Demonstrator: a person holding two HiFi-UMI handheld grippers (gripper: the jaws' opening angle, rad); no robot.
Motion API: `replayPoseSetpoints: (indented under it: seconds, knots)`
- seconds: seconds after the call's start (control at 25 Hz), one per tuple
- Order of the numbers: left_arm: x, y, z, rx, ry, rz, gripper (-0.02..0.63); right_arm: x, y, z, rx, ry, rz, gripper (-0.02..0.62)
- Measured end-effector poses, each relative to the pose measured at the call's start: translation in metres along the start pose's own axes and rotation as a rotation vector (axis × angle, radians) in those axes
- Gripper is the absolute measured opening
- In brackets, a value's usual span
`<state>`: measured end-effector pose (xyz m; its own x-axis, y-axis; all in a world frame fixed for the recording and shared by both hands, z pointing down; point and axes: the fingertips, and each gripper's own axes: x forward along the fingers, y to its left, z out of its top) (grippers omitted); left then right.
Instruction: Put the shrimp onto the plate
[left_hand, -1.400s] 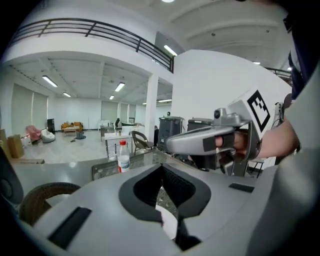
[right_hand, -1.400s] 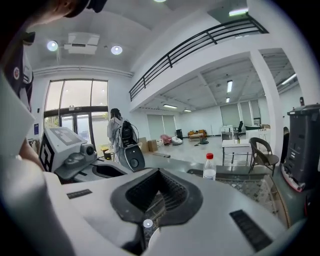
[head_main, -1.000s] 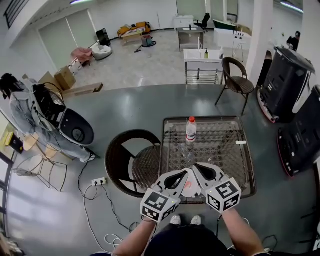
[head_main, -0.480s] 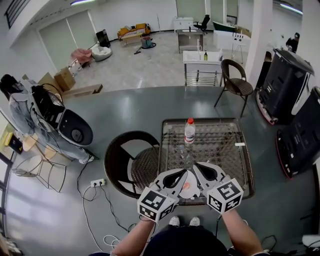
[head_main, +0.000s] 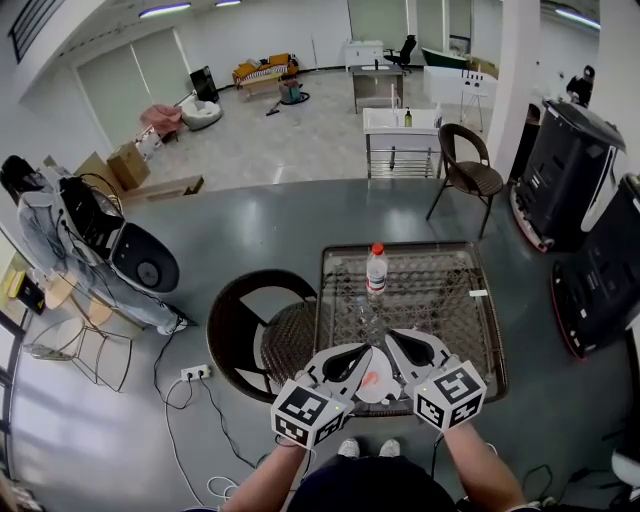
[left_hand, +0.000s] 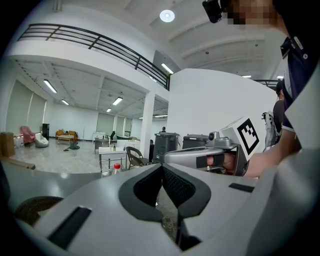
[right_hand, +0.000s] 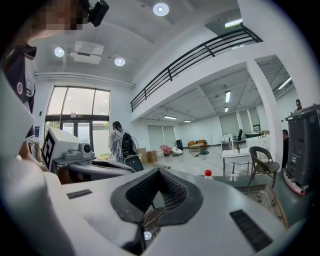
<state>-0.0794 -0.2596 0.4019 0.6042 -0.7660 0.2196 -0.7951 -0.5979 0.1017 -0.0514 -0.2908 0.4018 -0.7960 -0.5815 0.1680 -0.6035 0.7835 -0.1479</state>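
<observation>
Over the near edge of the glass-topped table (head_main: 445, 300), the left gripper (head_main: 358, 356) and right gripper (head_main: 398, 345) are both closed, tips meeting on nothing. A red-capped bottle (head_main: 375, 272) stands toward the table's far side, its label too small to read. A white plate (head_main: 385, 392) at the table's near edge holds the orange shrimp (head_main: 368, 379).

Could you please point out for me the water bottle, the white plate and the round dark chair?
water bottle (head_main: 375, 275), head view, on its clear body below the red cap.
white plate (head_main: 384, 389), head view, on its bare white surface.
round dark chair (head_main: 288, 344), head view, on its woven seat.
</observation>
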Motion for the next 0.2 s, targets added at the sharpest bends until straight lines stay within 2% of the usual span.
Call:
replayPoseSetpoints:
  seconds: [0.2]
  knots:
    - [0.0025,-0.0055,0.0017,-0.001,0.002,-0.007,0.009,-0.0041,-0.0032,0.0004,0.003,0.004,-0.004,0.006]
